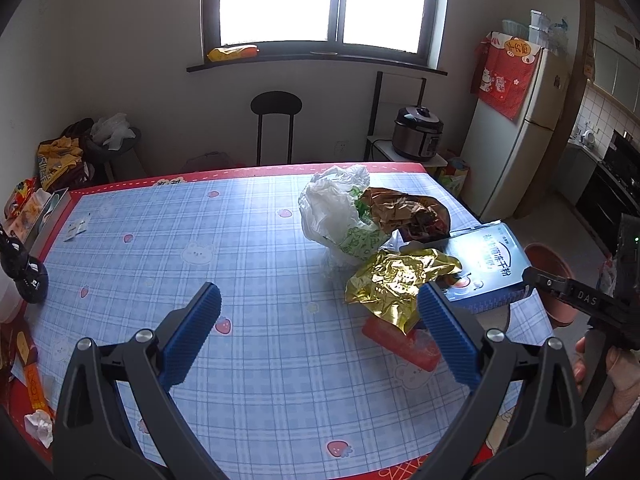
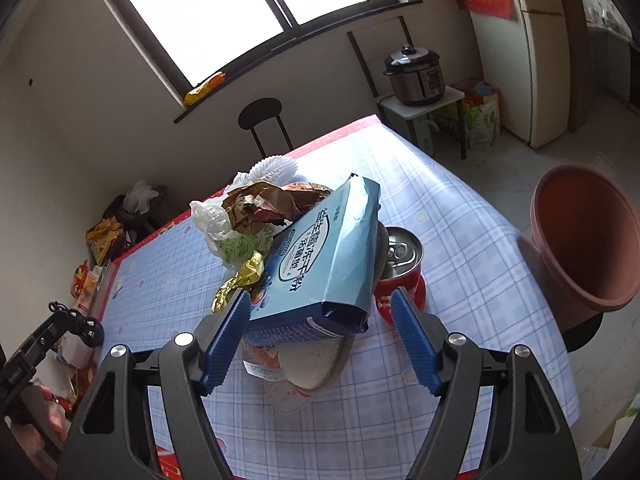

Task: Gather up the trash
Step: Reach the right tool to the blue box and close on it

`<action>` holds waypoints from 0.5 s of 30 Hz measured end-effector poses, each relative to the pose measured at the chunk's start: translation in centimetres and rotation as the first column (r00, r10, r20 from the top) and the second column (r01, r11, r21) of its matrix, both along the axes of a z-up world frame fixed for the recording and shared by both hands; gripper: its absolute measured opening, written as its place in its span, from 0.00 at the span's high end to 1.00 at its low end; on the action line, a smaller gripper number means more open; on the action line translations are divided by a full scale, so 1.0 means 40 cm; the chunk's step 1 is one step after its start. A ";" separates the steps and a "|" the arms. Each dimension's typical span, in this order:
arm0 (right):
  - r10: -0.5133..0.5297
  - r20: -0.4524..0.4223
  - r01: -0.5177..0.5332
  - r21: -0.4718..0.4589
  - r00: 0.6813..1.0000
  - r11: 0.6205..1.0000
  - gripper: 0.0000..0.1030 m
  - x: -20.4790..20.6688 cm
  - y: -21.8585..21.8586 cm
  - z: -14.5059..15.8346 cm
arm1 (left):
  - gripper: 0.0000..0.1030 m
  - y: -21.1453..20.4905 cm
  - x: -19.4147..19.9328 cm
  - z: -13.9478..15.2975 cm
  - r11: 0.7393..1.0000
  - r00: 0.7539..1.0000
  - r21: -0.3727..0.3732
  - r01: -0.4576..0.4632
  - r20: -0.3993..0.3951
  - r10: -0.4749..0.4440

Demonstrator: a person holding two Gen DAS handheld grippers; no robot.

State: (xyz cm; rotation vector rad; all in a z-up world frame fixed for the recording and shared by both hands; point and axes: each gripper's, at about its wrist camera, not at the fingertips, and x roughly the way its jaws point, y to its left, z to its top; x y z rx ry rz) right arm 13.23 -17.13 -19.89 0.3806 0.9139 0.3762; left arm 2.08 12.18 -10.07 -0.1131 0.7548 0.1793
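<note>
Right claw (image 2: 318, 334) straddled the blue box (image 2: 316, 264), jaws wide and not yet gripping, amid trash heaped near the tabletop's (image 1: 240, 240) right edge, while left claw (image 1: 318, 320) hung open, empty, apparently awaiting the gold wrapper (image 1: 396, 284).

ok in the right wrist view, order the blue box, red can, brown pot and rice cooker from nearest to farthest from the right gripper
1. Blue box: between the open jaws of the right gripper.
2. Red can: just behind the right fingertip.
3. Brown pot: off the table's right edge.
4. Rice cooker: far back, on a stand.
</note>
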 end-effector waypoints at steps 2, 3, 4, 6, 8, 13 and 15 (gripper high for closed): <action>0.000 -0.020 0.000 0.004 1.000 1.000 0.33 0.010 0.008 -0.022 | 0.06 0.008 0.008 -0.011 1.000 1.000 -0.006 -0.007 -0.009 0.007; 0.003 -0.023 -0.003 0.008 1.000 1.000 0.35 0.013 0.010 -0.028 | 0.06 0.014 0.013 -0.016 1.000 1.000 -0.007 -0.010 -0.013 0.010; 0.005 -0.022 -0.005 0.014 1.000 1.000 0.36 0.014 0.012 -0.032 | 0.06 0.018 0.015 -0.021 1.000 1.000 -0.007 -0.013 -0.016 0.013; 0.004 -0.021 -0.004 0.029 1.000 1.000 0.37 0.019 0.018 -0.030 | 0.06 0.026 0.020 -0.033 1.000 1.000 -0.010 -0.017 -0.025 0.017; 0.001 -0.028 0.001 0.043 1.000 0.999 0.37 0.028 0.024 -0.031 | 0.06 0.034 0.026 -0.045 1.000 0.999 -0.019 -0.022 -0.042 0.021; -0.025 -0.064 0.030 0.078 0.998 0.996 0.45 0.055 0.022 -0.043 | 0.06 0.041 0.033 -0.054 0.999 0.999 -0.031 -0.024 -0.044 0.023; -0.033 -0.078 0.041 0.099 0.996 0.994 0.54 0.056 0.015 -0.041 | 0.06 0.037 0.032 -0.051 0.999 0.999 -0.032 -0.017 -0.038 0.016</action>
